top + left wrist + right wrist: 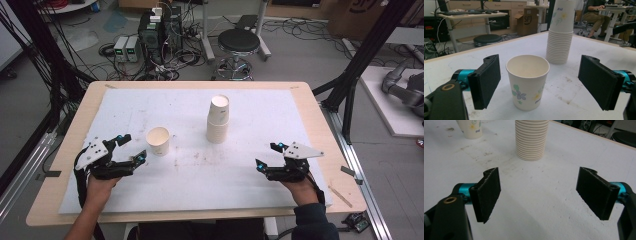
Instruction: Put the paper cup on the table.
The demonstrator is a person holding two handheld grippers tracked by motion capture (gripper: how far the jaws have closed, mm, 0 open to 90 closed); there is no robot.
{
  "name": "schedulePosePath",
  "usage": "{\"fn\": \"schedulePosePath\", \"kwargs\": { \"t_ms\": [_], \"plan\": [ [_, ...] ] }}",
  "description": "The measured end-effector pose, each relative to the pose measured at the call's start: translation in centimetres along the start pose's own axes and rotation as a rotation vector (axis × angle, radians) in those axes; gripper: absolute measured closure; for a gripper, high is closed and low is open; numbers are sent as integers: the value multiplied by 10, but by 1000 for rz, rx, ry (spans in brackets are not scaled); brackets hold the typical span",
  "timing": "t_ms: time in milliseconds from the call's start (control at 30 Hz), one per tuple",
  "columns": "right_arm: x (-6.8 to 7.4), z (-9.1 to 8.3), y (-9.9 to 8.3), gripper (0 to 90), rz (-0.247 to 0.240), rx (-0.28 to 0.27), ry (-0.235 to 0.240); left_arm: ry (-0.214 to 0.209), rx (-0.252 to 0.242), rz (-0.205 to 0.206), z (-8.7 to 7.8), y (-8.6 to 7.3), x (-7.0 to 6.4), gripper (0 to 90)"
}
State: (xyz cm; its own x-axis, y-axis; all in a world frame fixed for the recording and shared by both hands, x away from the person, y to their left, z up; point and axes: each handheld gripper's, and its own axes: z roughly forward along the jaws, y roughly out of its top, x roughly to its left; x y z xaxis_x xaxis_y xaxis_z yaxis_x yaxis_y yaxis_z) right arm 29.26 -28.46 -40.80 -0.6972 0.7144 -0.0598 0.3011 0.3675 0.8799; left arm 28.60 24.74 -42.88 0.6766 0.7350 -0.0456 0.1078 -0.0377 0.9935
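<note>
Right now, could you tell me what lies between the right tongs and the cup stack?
Nothing: the high view shows bare white mat between the right tongs and the cup stack.

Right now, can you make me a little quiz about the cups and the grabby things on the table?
1. True or false: the single paper cup stands upright with its mouth open to the top.
2. Which gripper is closer to the single cup? A) left gripper B) right gripper
3. Fill in the gap: the stack of cups stands on the white ____ that covers the table.

Key
1. True. In the left gripper view the cup is upright and looks empty.
2. A. Its jaws are open with the cup just ahead of them, not gripped.
3. Mat.
</note>
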Motion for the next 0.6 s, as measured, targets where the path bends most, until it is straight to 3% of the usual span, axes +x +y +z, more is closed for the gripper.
{"fn": "schedulePosePath", "kwargs": {
  "t_ms": [600],
  "plan": [
    [-5, -3, -4, 201, 25, -12, -17, 12, -4, -8, 5, -1, 2, 185]
  ]
}}
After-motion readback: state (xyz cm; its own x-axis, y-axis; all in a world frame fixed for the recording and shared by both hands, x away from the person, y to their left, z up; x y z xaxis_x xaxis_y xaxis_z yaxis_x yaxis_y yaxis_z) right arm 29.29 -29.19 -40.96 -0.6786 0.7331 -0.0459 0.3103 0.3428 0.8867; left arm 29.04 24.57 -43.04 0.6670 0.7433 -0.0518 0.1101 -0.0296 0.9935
